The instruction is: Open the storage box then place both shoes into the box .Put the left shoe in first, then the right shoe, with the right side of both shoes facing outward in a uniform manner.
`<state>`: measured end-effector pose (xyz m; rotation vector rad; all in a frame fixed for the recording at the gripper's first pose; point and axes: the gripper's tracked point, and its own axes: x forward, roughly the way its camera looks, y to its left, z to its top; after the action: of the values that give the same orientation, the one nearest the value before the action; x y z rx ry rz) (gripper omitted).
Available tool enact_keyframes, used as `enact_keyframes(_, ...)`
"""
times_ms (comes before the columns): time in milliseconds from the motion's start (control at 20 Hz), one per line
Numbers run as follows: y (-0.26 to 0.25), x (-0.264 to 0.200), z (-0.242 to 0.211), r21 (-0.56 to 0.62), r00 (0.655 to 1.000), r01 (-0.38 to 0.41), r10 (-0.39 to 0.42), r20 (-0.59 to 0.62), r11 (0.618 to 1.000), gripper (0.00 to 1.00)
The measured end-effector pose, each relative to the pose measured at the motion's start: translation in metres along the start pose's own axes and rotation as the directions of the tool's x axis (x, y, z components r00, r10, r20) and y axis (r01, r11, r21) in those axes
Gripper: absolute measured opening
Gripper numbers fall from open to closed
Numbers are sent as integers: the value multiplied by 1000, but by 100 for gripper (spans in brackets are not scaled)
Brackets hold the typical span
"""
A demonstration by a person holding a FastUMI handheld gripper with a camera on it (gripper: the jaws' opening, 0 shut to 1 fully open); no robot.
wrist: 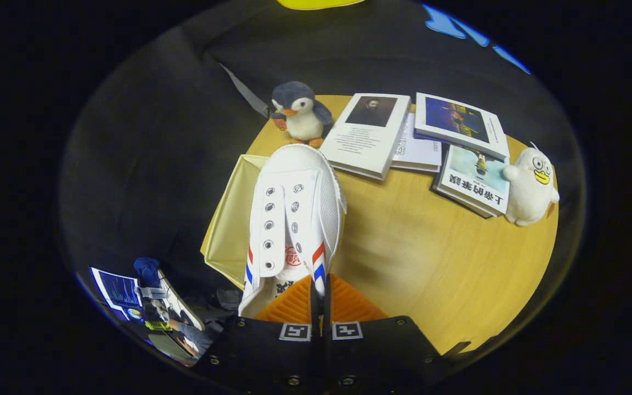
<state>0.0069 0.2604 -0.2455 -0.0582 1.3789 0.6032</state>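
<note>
Gripper [320, 299] fingers are seen drawn close together, with a thin part of the white shoe's [294, 219] collar pinched between them. Both fingers are pressed against that edge, so the shoe is held by the gripper. The shoe is carried above the counter [431, 263], its toe pointed away from the gripper toward the far side. Metal eyelets are seen in two rows along the upper, no laces are threaded, and red and blue stripes are marked on each side near the heel. A red stamp is seen on the tongue.

Just to the left of the shoe and partly beneath it, a pale yellow storage box [231, 230] is seen at the counter's near left edge; whether it is open cannot be told from this angle. Whether the shoe touches the box cannot be told.

Beyond the toe, a plush penguin [300, 113] is stood upright at the far edge of the counter. To its right, several books [371, 134] are laid flat, some overlapping. A white plush duck [531, 186] is placed just beside the rightmost book. Beside the counter, low on the left, a screen [116, 291] is noted.
</note>
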Motion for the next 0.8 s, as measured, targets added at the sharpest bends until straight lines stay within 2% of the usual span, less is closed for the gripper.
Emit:
enact_keyframes(400,65,43,24,-99,998,-18,13,-59,995,0)
enact_keyframes(800,90,93,27,-158,992,-4,-16,-129,988,0)
